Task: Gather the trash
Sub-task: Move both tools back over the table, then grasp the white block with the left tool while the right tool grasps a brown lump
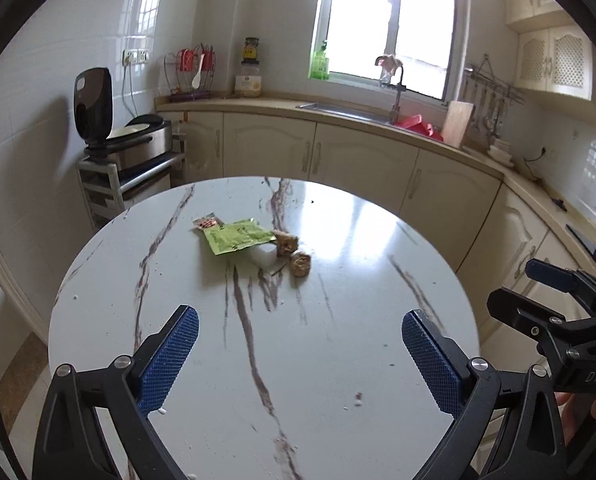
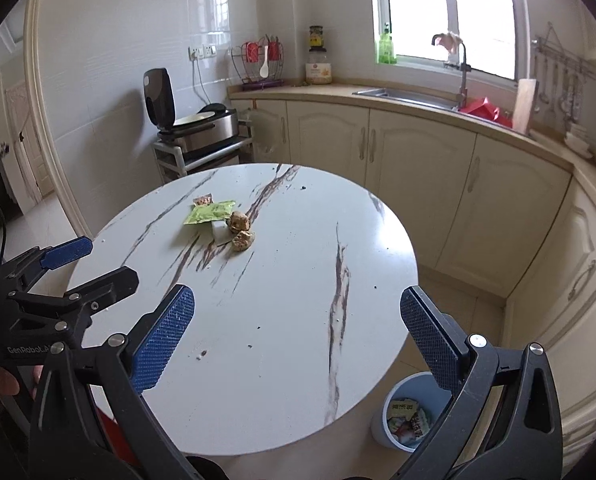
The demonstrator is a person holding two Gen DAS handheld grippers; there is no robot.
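Trash lying in one tight cluster toward the far edge of the round marble surface (image 1: 337, 360), left of its middle: green wrapper (image 1: 236, 236), small red-printed wrapper (image 1: 208, 223) at its far-left corner, white scrap (image 1: 264, 255) tucked against its near-right side, two brown crumbly lumps (image 1: 294, 254) touching the scrap's right side. Well apart from both tools, nothing grasped yet.

Left tool (image 1: 299, 354) spread wide and empty, hovering over the near edge. Right tool (image 2: 298, 336) likewise wide and empty, near the near-right edge, blue bin (image 2: 381, 424) on the floor below that edge already holding several wrappers.

Likely troubles from here:
- Flat wrappers hugging a glossy surface: pads likely to skate over the foil rather than get under it; pushing instead of pinching, sliding the piece toward the far edge and off.
- Overlapped pieces: closing on the green wrapper probably dragging the red one or the white scrap along, then shedding it mid-carry.
- Brown lumps looking crumbly: too hard a squeeze breaking them, adding to the crumbs already scattered about; too soft, rolling away.
- Long carry from far edge to bin, bin mouth partly hidden behind the right tool in its own view: release off-centre, dropping beside the rim.
- Two tools close side by side at the near edge: simultaneous reaching risking a knock.
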